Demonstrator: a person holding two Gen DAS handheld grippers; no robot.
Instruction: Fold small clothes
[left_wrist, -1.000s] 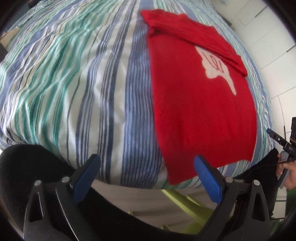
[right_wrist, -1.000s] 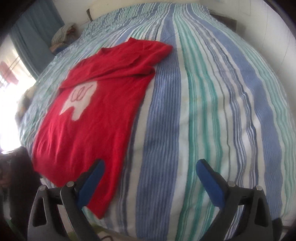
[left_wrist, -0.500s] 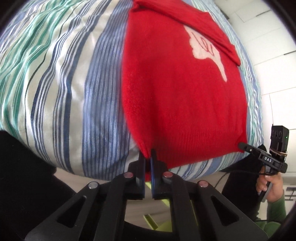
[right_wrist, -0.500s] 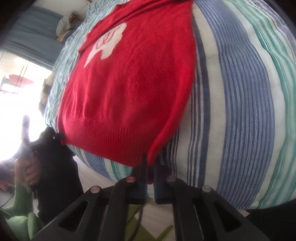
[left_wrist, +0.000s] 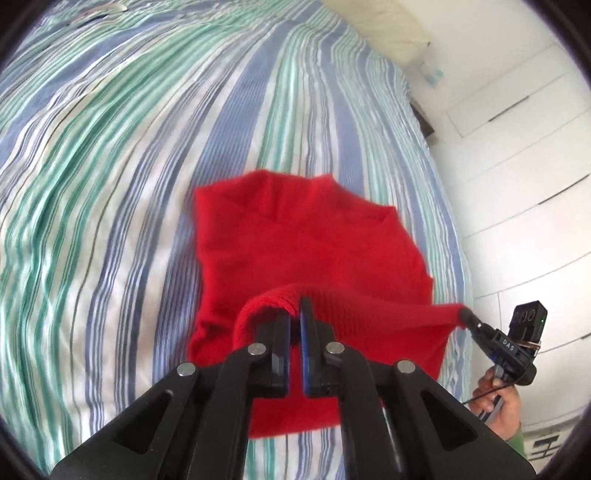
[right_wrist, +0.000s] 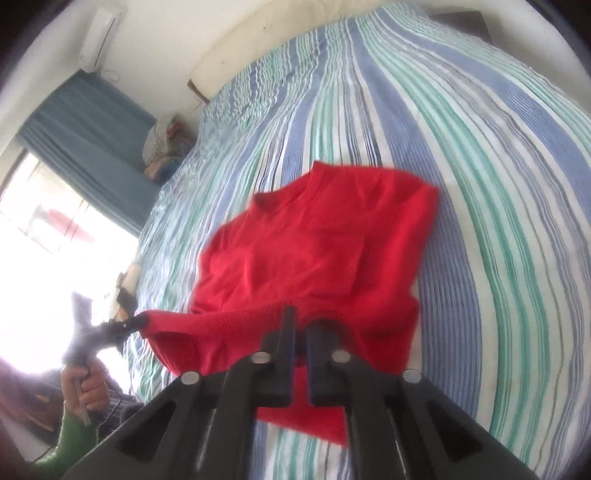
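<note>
A small red knit sweater (left_wrist: 306, 240) lies on the striped bed, its collar end far from me. My left gripper (left_wrist: 294, 314) is shut on one corner of the ribbed hem. My right gripper (right_wrist: 301, 325) is shut on the other hem corner; it also shows at the right of the left wrist view (left_wrist: 466, 316). The hem is lifted and stretched taut between the two grippers, held above the sweater's lower half. The white motif is hidden under the raised fabric. The sweater also shows in the right wrist view (right_wrist: 325, 247).
The bed cover (left_wrist: 122, 155) has blue, green and white stripes. White cupboard doors (left_wrist: 524, 155) stand to the right. A blue curtain (right_wrist: 88, 125), a bright window and a bundle of cloth (right_wrist: 166, 144) lie to the left of the bed.
Both grippers closed on the hem corners at the bed's near edge, then lifted the hem up and carried it forward over the sweater toward the collar.
</note>
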